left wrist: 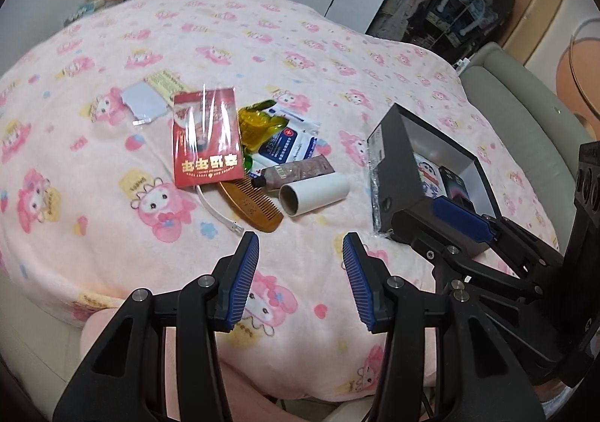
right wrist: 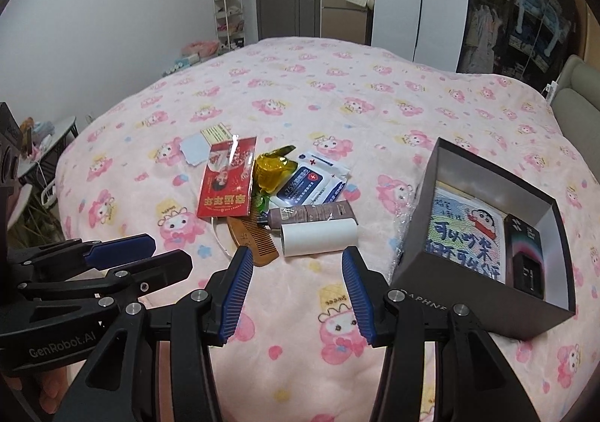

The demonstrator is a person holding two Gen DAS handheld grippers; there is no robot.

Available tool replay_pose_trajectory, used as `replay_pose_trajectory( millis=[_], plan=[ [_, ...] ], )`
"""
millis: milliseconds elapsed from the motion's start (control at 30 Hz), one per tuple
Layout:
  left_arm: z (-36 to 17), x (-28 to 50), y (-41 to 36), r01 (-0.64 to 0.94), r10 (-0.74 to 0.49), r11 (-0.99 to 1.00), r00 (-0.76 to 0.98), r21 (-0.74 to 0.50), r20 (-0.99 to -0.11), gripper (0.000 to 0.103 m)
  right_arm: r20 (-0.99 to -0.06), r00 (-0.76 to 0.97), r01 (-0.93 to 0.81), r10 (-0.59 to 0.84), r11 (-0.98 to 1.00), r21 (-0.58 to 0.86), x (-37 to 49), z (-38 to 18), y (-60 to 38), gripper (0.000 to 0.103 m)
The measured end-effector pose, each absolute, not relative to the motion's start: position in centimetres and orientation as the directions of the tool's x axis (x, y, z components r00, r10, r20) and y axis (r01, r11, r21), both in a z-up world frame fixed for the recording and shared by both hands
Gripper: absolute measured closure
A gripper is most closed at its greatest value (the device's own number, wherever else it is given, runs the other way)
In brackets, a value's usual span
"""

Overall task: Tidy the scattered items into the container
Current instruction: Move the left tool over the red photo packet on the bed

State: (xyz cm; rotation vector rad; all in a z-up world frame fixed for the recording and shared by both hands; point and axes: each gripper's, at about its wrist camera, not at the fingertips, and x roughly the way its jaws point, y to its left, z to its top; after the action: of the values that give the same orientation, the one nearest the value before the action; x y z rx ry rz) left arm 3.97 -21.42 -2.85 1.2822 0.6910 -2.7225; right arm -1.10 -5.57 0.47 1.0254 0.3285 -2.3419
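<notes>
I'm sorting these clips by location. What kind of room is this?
Most likely a bedroom. The work surface is a bed covered by a pink cartoon-print blanket, with a padded headboard along one side and a wardrobe of hanging clothes beyond it.

A home bedroom: a bed (right wrist: pixel 337 92) under a pink cartoon blanket, wardrobe (right wrist: pixel 525 9) behind.

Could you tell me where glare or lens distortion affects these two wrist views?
Left wrist view: glare streaks the red packet and fisheye bows the bed edge. Right wrist view: glare whitens the wipes pack, and the box walls splay outward.
</notes>
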Motion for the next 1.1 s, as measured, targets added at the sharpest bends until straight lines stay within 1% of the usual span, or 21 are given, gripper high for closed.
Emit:
replay_pose_trajectory(
  millis=[267,433,600,733,867,1100],
  plan=[
    [-6.3,1.2,-24.0,0.303,0.143,-0.852,-0.649,-0.426,-0.747,0.057,-0.777,-0.517,0.577,-0.360,-0.816,-0.006,-4.5,-2.3,-8.3,0.058],
    [-9.1,-0.8,-25.8,0.368,0.140,-0.807,-0.640,-0.461,-0.755,0.055,-0.810,-0.463,0.574,-0.359,-0.818,0.035,-7.3,-4.5,-9.5,0.058],
    [-10.8,-2.4,-28.3,0.451,0.078,-0.769,-0.637,-0.452,-0.767,0.056,-0.837,-0.417,0.530,-0.354,-0.843,0.093,-9.9,-6.4,-10.0,0.058],
    [-11.6,-3.5,-31.6,0.529,0.008,-0.728,-0.629,-0.436,-0.777,0.056,-0.838,-0.405,0.552,-0.366,-0.828,0.095,-10.9,-7.1,-11.7,0.058],
    [-12.9,-4.0,-34.0,0.551,0.010,-0.689,-0.642,-0.470,-0.767,0.056,-0.841,-0.388,0.577,-0.376,-0.811,0.095,-11.9,-7.6,-14.3,0.058],
    [-15.1,-6.0,-35.7,0.545,0.073,-0.653,-0.647,-0.527,-0.759,0.056,-0.846,-0.344,0.622,-0.408,-0.774,0.120,-13.2,-9.3,-18.1,0.058]
  ],
)
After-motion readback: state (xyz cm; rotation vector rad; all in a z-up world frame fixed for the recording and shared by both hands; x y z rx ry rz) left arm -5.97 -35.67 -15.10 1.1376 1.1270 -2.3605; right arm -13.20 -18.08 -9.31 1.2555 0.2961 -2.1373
